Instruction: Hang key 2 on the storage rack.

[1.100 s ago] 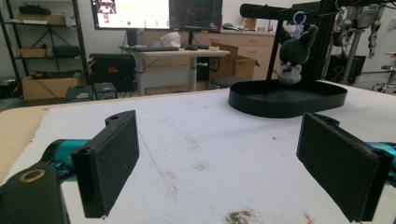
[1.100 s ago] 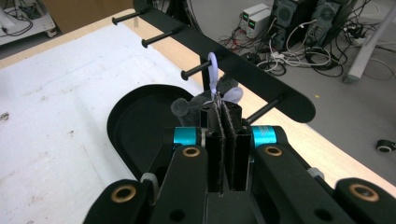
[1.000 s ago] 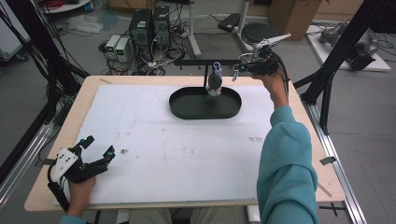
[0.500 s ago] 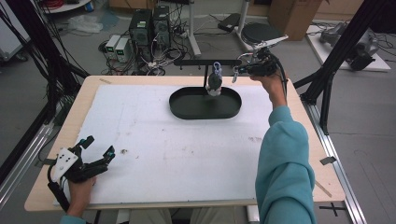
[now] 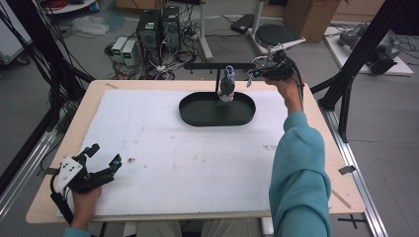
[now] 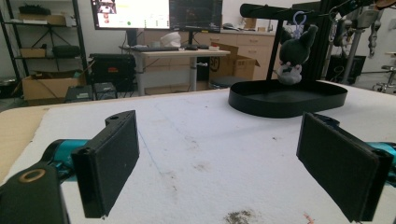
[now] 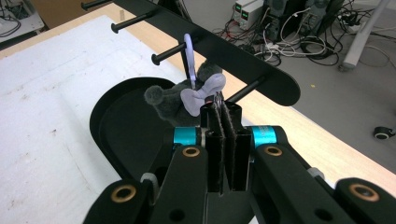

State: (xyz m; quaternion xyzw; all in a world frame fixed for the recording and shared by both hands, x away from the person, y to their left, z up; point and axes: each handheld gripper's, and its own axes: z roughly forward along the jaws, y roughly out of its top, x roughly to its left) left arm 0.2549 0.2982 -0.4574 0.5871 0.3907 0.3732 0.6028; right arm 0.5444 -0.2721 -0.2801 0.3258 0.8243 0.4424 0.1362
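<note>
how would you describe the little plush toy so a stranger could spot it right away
Find the black oval tray at the far side of the white table cover. Above it a black peg rack stands, and the plush toy hangs there by a pale loop: small, dark grey, with a lilac bow.

Take the black tray [image 5: 197, 116] as your mark, far on the white mat [image 5: 188, 158]. A grey plush [image 5: 227, 88] hangs over its back rim from the rack bar [image 5: 207, 65]. Your right gripper [image 5: 249, 79] is just right of the plush, level with the bar, its jaws together. Your left gripper [image 5: 104, 158] rests well away from the tray at the mat's near left corner, jaws spread with nothing between them.
</note>
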